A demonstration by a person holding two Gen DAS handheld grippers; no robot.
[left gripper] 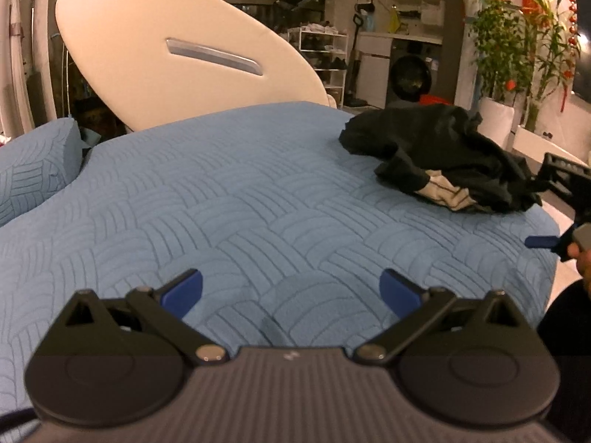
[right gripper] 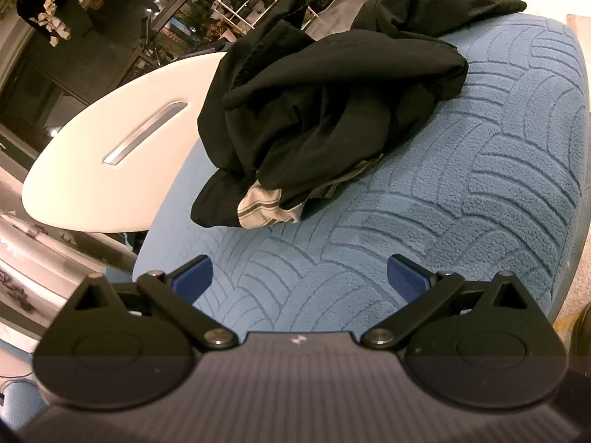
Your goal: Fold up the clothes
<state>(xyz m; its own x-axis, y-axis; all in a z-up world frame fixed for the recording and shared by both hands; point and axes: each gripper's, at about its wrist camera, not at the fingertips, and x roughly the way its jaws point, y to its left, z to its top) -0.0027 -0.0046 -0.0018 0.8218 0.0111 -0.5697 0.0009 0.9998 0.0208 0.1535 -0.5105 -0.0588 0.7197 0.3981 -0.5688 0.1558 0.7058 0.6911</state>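
— Where is the black garment [right gripper: 325, 110] found?
— It is seen crumpled on the blue quilted cover [left gripper: 258, 199], toward its far right edge; a pale striped piece [right gripper: 264, 208] is tucked beneath it, mostly hidden.

— How are the jaws held?
— The left gripper [left gripper: 291, 291] is spread wide over bare cover, nothing gripped. The right gripper [right gripper: 301, 277] is likewise spread wide and empty, short of the garment.

— What is cut off?
— The white headboard [left gripper: 177, 55] is partly blocked.
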